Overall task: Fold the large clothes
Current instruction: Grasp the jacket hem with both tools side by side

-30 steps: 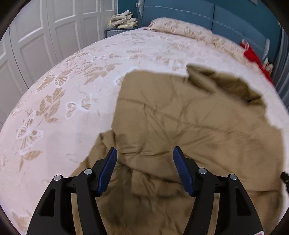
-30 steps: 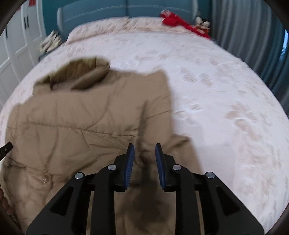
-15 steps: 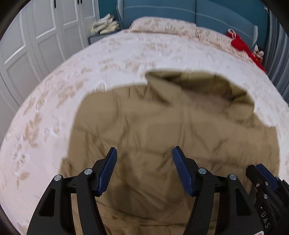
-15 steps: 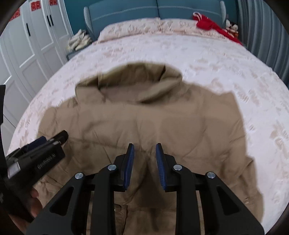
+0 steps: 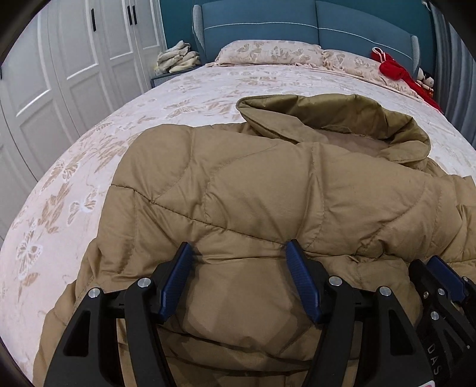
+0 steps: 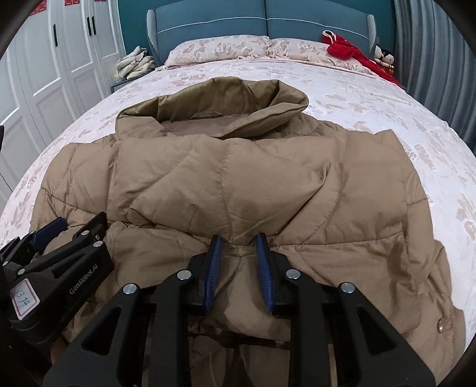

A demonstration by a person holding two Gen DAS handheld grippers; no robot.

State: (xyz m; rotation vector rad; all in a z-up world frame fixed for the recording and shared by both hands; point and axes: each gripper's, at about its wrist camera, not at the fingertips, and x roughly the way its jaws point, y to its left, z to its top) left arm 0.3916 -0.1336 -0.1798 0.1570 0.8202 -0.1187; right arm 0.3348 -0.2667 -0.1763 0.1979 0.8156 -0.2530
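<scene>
A large tan quilted puffer jacket (image 5: 267, 190) lies on the bed with its collar (image 5: 342, 119) toward the headboard; it also fills the right wrist view (image 6: 232, 178). My left gripper (image 5: 239, 253) is open, its blue pads resting over the jacket's near part. My right gripper (image 6: 239, 241) has its jaws partly closed with a fold of the jacket's fabric between them. The right gripper shows at the right edge of the left wrist view (image 5: 440, 282), and the left gripper at the left edge of the right wrist view (image 6: 56, 238).
The bed (image 5: 74, 184) has a pale floral cover and two pillows (image 5: 267, 53) against a blue headboard (image 5: 297, 23). A red cloth (image 5: 392, 68) lies at the far right. White wardrobe doors (image 5: 59, 74) stand left, a nightstand with folded cloth (image 5: 177, 58) beside them.
Both grippers have swung from the jacket's sides to its near middle and come close together. The jacket's sides now lie folded inward. The right gripper stays narrowly closed, the left stays open.
</scene>
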